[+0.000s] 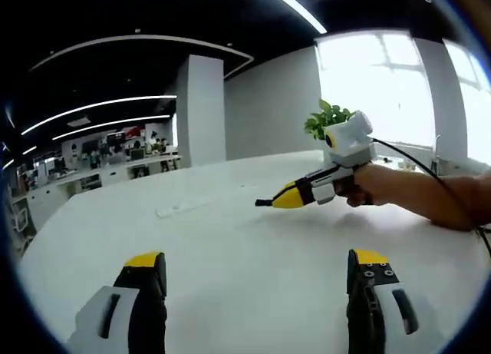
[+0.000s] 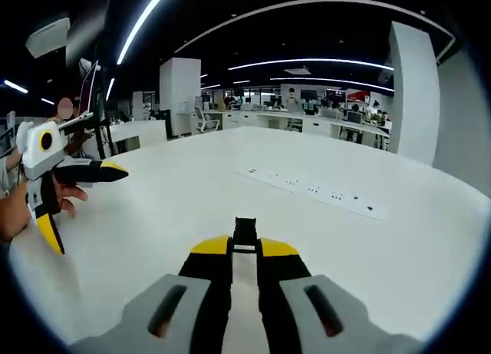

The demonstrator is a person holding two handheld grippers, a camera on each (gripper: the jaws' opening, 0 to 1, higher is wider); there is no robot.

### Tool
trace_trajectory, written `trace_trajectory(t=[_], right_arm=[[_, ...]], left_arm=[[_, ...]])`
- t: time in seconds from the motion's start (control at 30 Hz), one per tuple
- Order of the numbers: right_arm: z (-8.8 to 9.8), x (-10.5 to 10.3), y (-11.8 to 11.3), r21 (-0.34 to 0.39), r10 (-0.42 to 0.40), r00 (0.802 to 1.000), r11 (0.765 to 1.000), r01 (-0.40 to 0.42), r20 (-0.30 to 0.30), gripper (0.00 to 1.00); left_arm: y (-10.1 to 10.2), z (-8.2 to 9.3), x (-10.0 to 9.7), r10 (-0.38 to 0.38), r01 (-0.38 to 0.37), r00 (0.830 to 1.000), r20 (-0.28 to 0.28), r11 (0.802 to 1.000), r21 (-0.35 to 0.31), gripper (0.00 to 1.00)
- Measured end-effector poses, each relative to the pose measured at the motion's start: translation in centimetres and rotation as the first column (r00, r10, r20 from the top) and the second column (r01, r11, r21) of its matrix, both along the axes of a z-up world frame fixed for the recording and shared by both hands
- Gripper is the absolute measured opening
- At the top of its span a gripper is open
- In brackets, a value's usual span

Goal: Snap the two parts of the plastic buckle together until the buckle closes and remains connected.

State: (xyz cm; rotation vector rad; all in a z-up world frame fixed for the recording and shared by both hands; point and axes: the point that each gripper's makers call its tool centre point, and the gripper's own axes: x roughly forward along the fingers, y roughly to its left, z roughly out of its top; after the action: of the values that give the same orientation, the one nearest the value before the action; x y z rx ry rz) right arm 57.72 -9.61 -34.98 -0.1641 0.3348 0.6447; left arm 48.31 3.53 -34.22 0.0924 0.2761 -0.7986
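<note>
- As my right claw [image 2: 245, 246] is clenched, its two yellow tips pinch a small black buckle part [image 2: 245, 230], which sticks out past the tips, long axis in line with the jaws.
- That part hangs above the surface [image 2: 176, 216], not resting on it.
- My left claw [image 1: 257, 262] is released, jaws wide apart with nothing between them.
- In the right gripper view, the left claw sits off to the left of the held part, well apart from it and at much the same height, with my hand [image 2: 15, 204] behind it.
- In the left gripper view, the right claw comes in from the right with its black tip aimed leftward, across the line of the left claw's jaws.
- I cannot make out the buckle's second half, neither in the left claw nor on the surface, so I judge the join is not yet begun.
- The right hand is the one with the piece. Mating would need the other half found and turned end-on to this one.
- The surface is broad, white and smooth, with a white power strip [image 2: 311, 189] lying flat beyond the held part.
- Further out are a plant [image 1: 326, 117] by a bright window [image 1: 376, 85], a white pillar [image 1: 201, 108], rows of office desks and strip lights overhead.
</note>
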Motion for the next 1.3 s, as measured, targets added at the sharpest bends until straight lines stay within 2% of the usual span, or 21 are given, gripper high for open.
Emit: trace_trajectory(t=[0.4, 0.63, 0.9, 1.17, 1.3], right_arm=[[-0.1, 1.9, -0.4, 0.000, -0.022, 1.000, 1.000, 0.022, -0.003, 0.09], [-0.1, 4.1, -0.4, 0.005, -0.032, 0.999, 0.999, 0.032, -0.004, 0.09], [-0.3, 5.0, -0.3, 0.003, -0.036, 0.999, 0.999, 0.036, -0.010, 0.09], [-0.5, 7.2, -0.9, -0.008, -0.056, 0.998, 0.998, 0.055, -0.014, 0.09], [-0.4, 7.2, -0.7, -0.006, -0.064, 0.998, 0.998, 0.064, -0.016, 0.09]], left_arm=[[-0.2, -0.1, -0.2, -0.016, 0.016, 1.000, 0.002, 1.000, 0.003, 0.99], [-0.4, -0.2, -0.1, -0.019, 0.019, 1.000, -0.002, 1.000, 0.001, 0.99], [-0.5, -0.1, -0.1, -0.024, 0.024, 1.000, -0.005, 1.000, -0.007, 0.99], [-0.9, 0.0, -0.2, -0.034, 0.034, 0.999, -0.010, 0.999, -0.009, 0.99], [-0.9, 0.0, -0.2, -0.035, 0.034, 0.999, -0.010, 0.999, -0.012, 0.99]])
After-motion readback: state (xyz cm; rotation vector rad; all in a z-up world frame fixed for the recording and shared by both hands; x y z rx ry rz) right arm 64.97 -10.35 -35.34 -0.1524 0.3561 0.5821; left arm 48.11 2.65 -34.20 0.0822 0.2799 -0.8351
